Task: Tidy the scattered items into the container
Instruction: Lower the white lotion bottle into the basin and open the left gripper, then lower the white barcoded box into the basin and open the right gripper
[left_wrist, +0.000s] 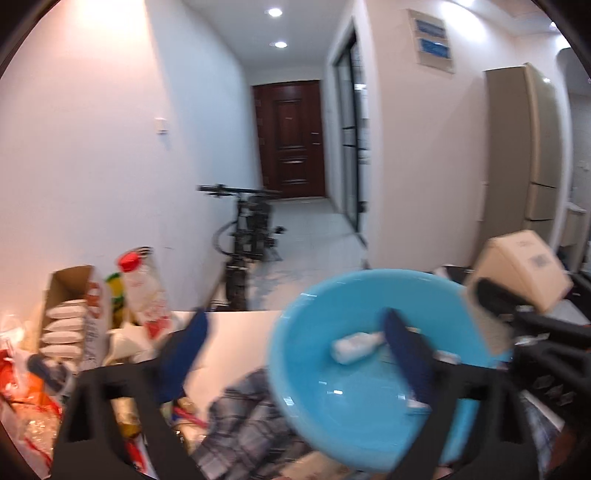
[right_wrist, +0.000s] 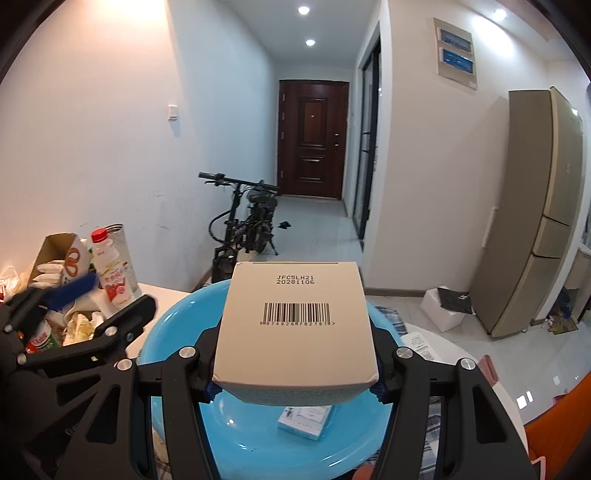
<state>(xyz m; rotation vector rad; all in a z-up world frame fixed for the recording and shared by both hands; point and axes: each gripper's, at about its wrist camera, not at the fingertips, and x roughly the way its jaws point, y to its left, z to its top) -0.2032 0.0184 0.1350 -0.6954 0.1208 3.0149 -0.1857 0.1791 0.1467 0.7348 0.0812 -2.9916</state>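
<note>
Gripping a white box (right_wrist: 295, 328) over blue basin (right_wrist: 177, 325), right tool (right_wrist: 295, 387) clamped, left tool (left_wrist: 295, 354) wide, empty.

Surface: white table (right_wrist: 162, 295), far edge toward the hallway.
Centre: blue basin (right_wrist: 173, 325) rests on a plaid cloth (left_wrist: 243, 413) spread over the table.
Left side: open cardboard carton (right_wrist: 51, 247) holding white packets; red-capped drink bottle (right_wrist: 110, 269) upright beside it; crumpled bags and wrappers (left_wrist: 22, 387) crowd that side.
Right side: printed paper sheet (right_wrist: 421, 343) near the basin.
</note>
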